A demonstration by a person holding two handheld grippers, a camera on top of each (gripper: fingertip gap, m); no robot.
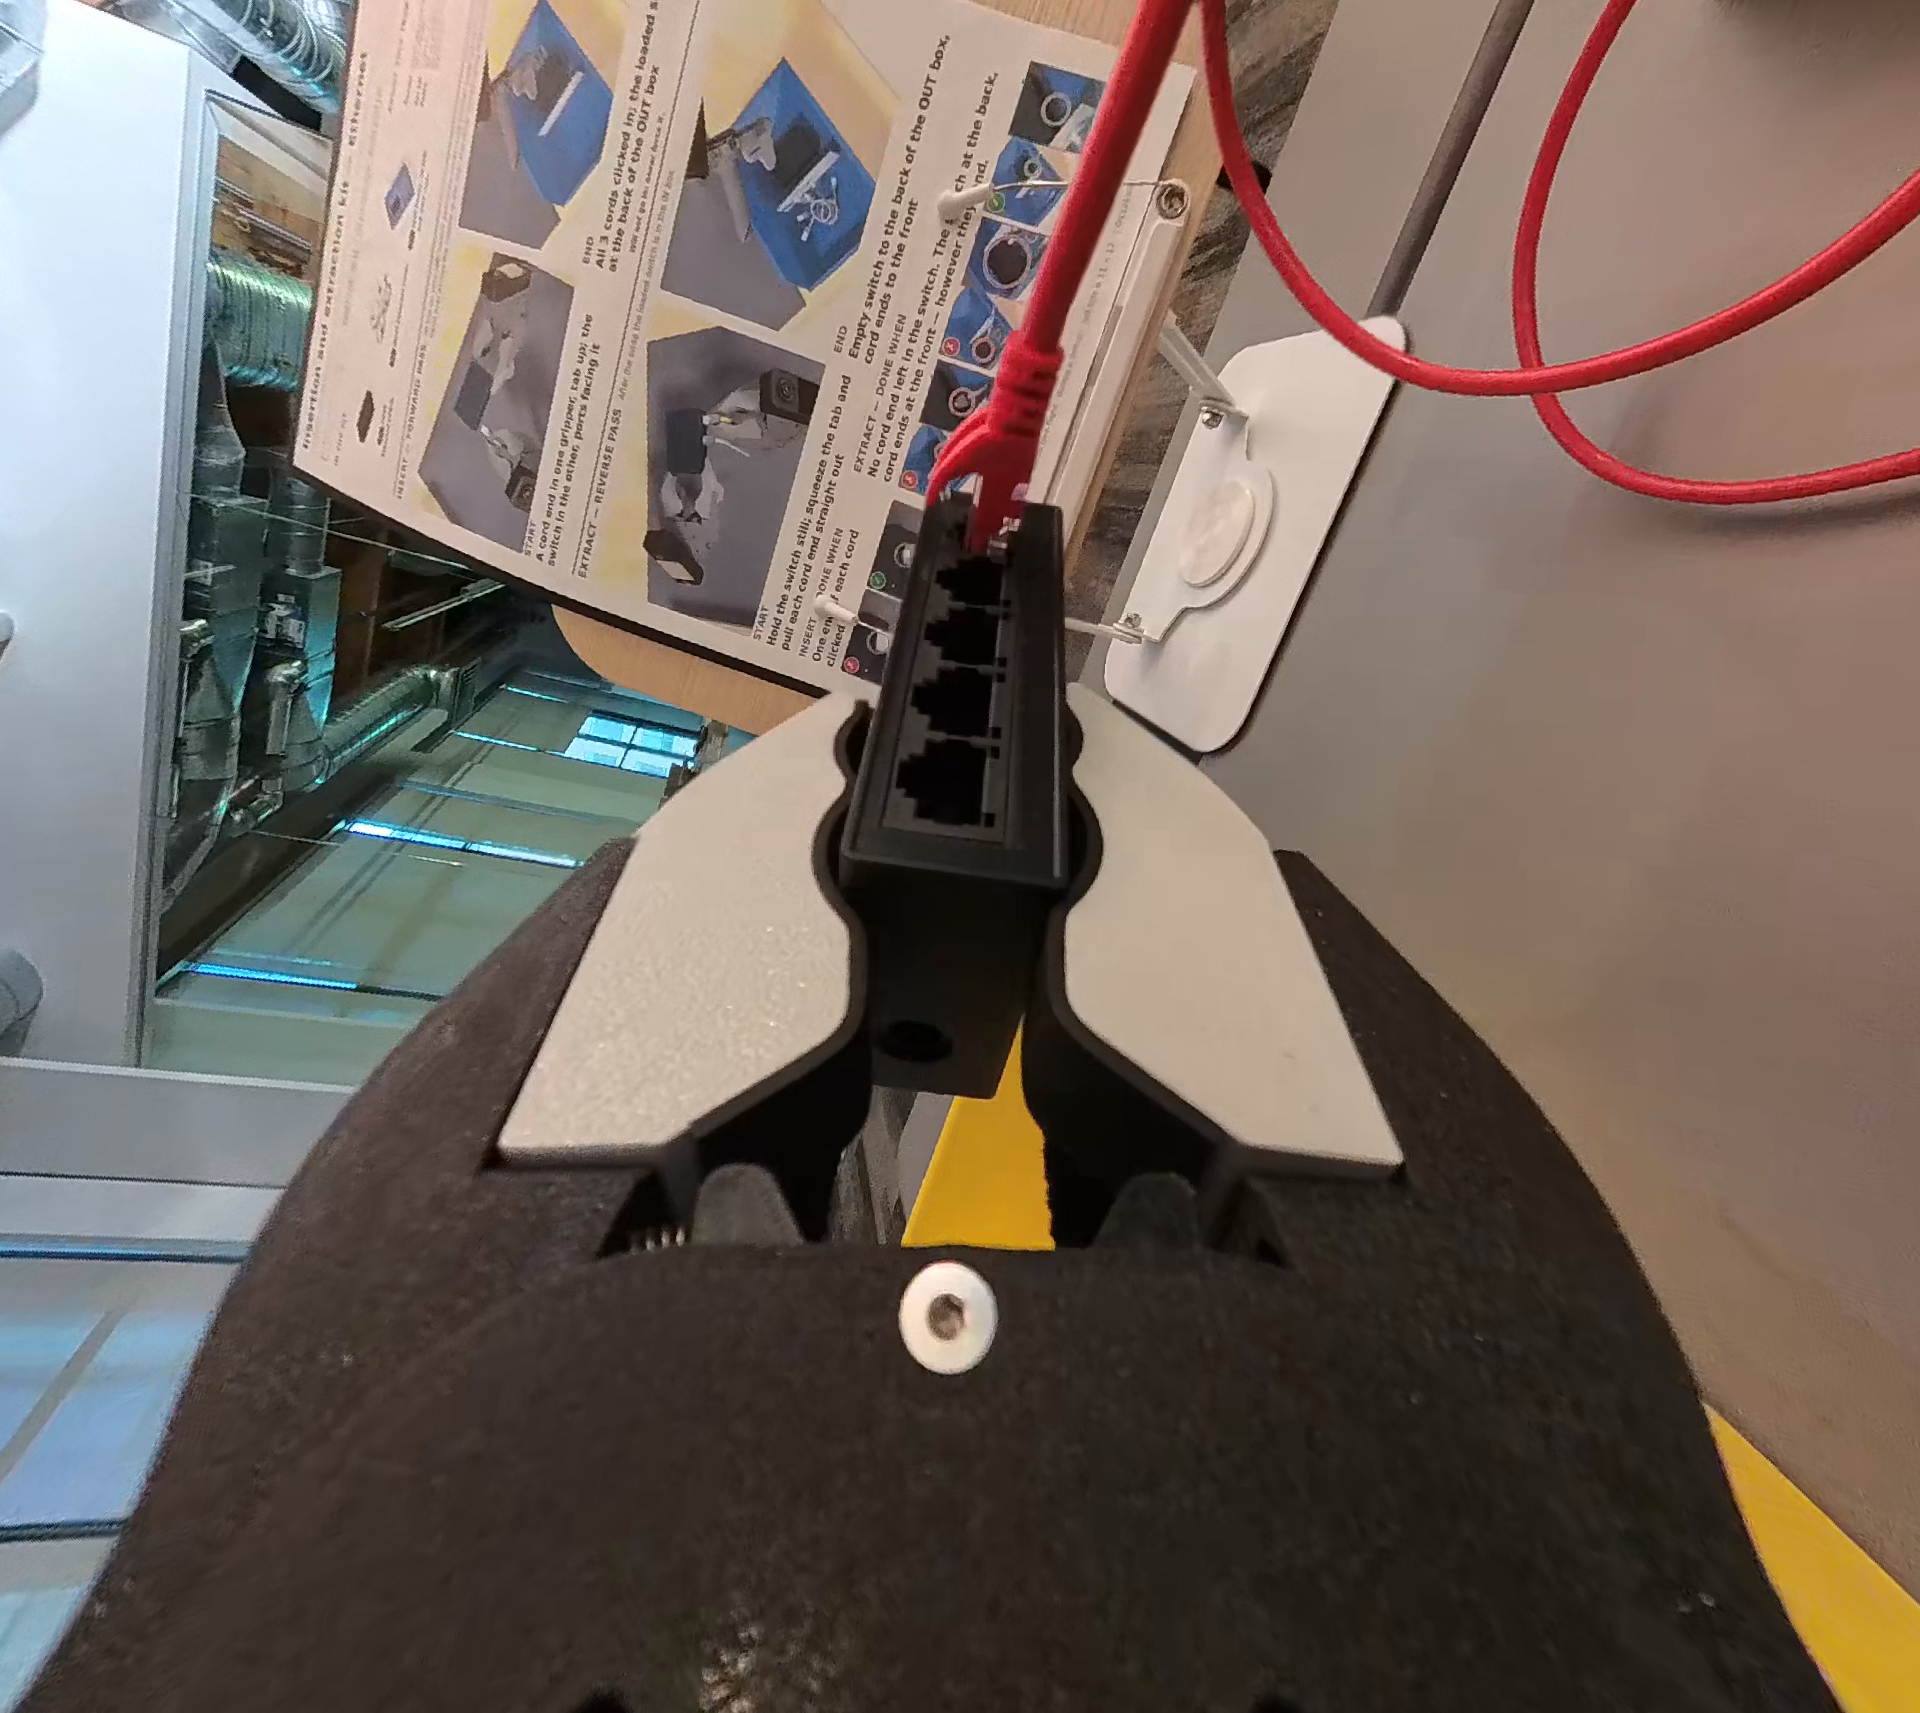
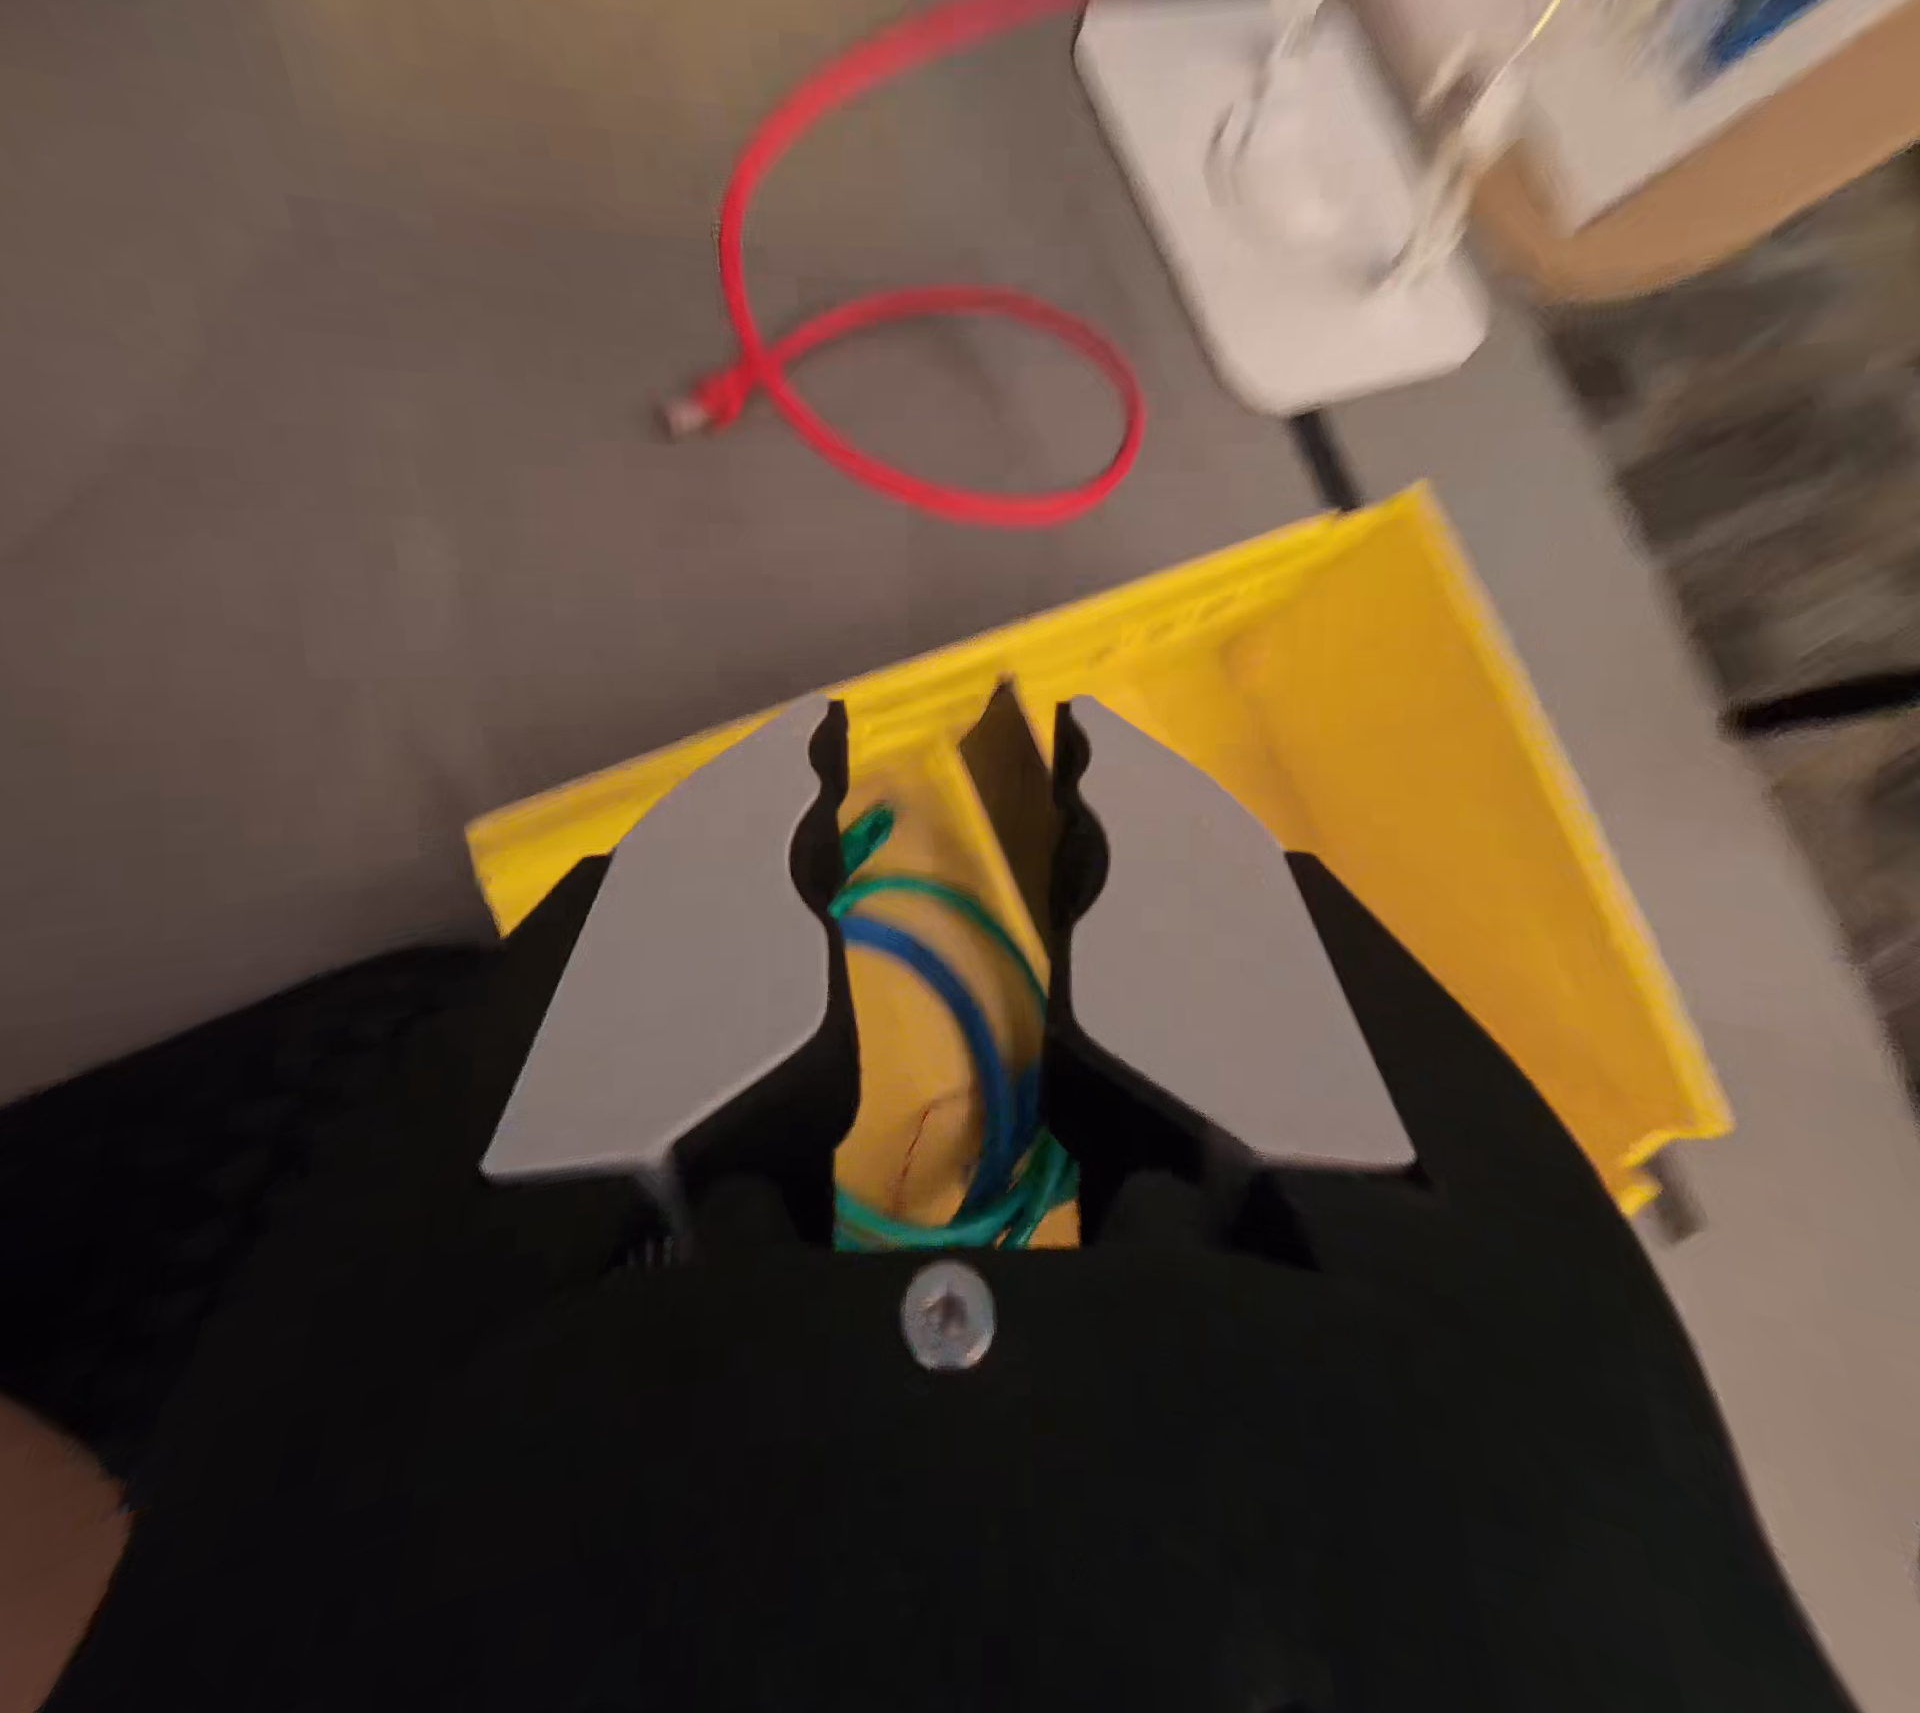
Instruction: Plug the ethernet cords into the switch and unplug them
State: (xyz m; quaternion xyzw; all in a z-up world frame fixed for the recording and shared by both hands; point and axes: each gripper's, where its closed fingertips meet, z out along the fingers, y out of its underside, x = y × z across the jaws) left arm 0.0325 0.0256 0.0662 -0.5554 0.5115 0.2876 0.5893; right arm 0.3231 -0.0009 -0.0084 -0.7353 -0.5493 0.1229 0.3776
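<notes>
Here the left gripper [image 1: 961, 790] clamps the switch [image 1: 961, 728], red cord [image 1: 1023, 406] plugged in; the right gripper [image 2: 948, 764], jaws apart and empty, hangs directly above the seemingly coiled green cord [image 2: 940, 1232] and blue cord [image 2: 966, 1009] inside the yellow bin [image 2: 1382, 832].

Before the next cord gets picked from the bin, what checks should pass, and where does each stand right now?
1. Left gripper clamps the switch: ok.
2. Red cord seated in the switch's far port: appears ok; latch cannot tell.
3. Free ports facing out: ok, four open.
4. Right gripper open and empty: ok.
5. Right gripper above the green cord and blue cord in the yellow bin: ok.
6. Plug ends reachable: cannot tell, view blurred.
</notes>
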